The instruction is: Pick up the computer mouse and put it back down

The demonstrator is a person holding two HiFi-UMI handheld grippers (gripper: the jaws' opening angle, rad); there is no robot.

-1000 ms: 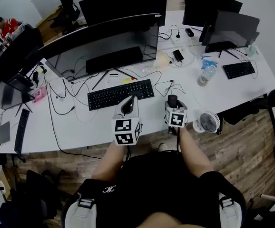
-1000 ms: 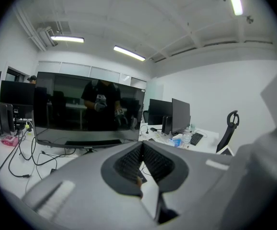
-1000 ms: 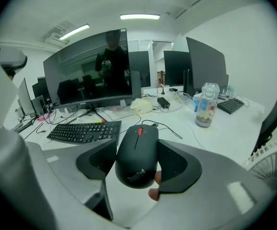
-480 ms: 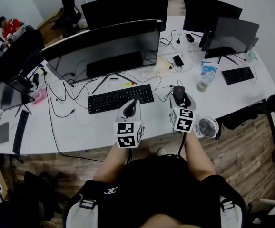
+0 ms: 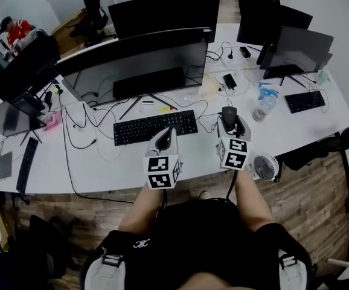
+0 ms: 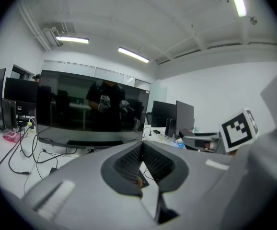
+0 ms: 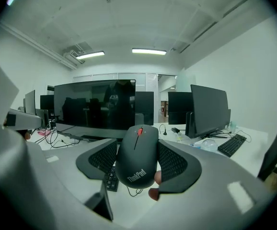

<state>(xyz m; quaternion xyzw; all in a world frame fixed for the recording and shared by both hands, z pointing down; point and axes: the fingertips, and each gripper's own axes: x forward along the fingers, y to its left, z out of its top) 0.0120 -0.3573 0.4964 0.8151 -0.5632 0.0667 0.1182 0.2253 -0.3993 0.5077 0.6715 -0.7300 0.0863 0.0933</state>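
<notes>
A black computer mouse (image 7: 138, 157) with a red scroll wheel is held off the desk between the jaws of my right gripper (image 7: 139, 163), which is shut on it. From the head view the mouse (image 5: 229, 115) shows just ahead of the right gripper (image 5: 231, 125), to the right of the black keyboard (image 5: 154, 127). My left gripper (image 5: 165, 139) hangs over the white desk (image 5: 108, 162) near the keyboard's front edge. Its jaws (image 6: 139, 166) are closed together with nothing between them.
A wide curved monitor (image 5: 141, 68) stands behind the keyboard, with loose cables (image 5: 84, 122) around its stand. A small white fan (image 5: 265, 165) sits at the desk's front edge right of the right gripper. A water bottle (image 5: 262, 107), a phone (image 5: 229, 81) and a second keyboard (image 5: 305, 101) lie further right.
The right gripper has risen and moved forward with the mouse held in it, away from the desk's front edge. The left gripper has stayed almost in place.
</notes>
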